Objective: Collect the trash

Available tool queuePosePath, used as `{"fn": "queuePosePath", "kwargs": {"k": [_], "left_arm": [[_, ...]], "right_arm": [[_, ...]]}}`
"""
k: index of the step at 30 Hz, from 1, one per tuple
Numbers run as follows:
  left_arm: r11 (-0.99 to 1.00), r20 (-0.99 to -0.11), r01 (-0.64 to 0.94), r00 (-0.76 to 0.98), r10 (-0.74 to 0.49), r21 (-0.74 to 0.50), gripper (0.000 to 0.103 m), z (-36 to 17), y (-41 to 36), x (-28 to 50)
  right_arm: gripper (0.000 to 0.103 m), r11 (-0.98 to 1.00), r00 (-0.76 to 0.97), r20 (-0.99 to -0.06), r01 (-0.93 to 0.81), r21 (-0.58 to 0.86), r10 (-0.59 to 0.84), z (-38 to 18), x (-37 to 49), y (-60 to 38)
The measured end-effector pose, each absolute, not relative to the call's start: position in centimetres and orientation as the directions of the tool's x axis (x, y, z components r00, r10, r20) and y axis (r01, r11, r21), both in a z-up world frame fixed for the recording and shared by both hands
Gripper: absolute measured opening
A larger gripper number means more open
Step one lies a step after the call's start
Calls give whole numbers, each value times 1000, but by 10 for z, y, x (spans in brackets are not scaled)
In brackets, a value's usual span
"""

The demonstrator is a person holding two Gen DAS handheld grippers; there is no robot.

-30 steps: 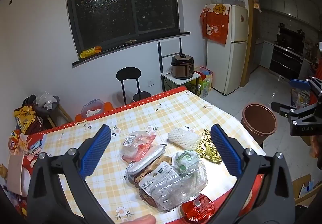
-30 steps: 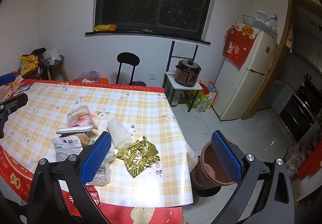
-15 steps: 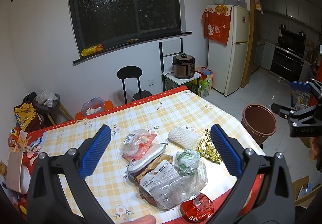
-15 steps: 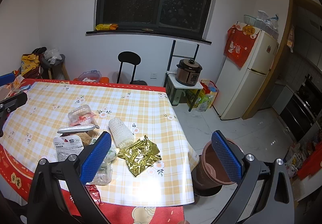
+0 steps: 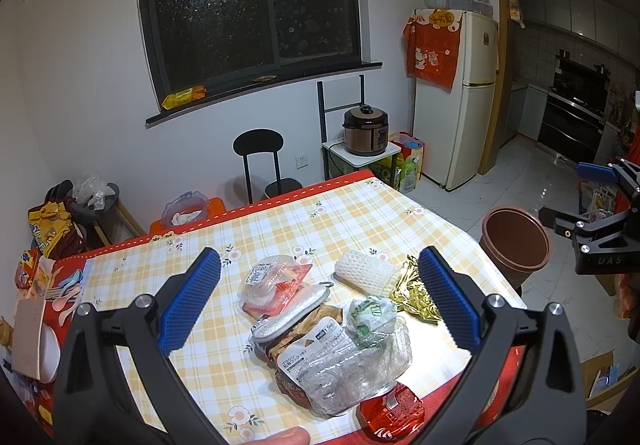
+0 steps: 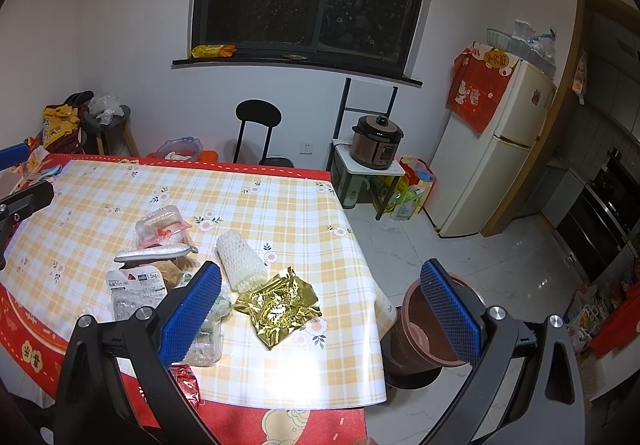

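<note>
A pile of trash lies on the checked table (image 5: 280, 229): a clear plastic tray (image 5: 352, 369), a white foam net (image 5: 366, 277), a gold foil wrapper (image 5: 416, 295), a silver pouch (image 5: 292, 315) and a red wrapper (image 5: 390, 411). In the right wrist view the foam net (image 6: 242, 263) and gold foil (image 6: 280, 305) lie near the table's right edge. My left gripper (image 5: 320, 305) is open and empty above the pile. My right gripper (image 6: 320, 309) is open and empty, above the table's corner. A brown bin (image 6: 426, 329) stands on the floor beside the table; it also shows in the left wrist view (image 5: 514, 241).
A black stool (image 6: 258, 133) stands behind the table by the wall. A rice cooker (image 6: 378, 141) sits on a small stand next to the fridge (image 6: 492, 153). Clutter lies at the table's left end (image 5: 36, 293). White tiled floor (image 6: 460, 249) lies to the right.
Both grippers have drifted slightly; the views shift a little. Both grippers stay open and nothing on the table has moved.
</note>
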State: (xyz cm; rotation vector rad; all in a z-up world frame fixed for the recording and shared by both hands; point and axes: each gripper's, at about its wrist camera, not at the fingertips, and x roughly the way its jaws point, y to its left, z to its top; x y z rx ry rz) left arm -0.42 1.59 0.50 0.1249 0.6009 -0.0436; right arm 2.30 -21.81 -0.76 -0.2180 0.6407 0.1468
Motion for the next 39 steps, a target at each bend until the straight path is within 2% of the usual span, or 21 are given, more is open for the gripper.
{"fn": "queuePosePath", "kwargs": {"k": [39], "left_arm": [[993, -568, 73, 823, -4, 98, 98, 3, 23, 0]], "right_arm": [[98, 966, 788, -612, -205, -155, 69, -7, 27, -217]]}}
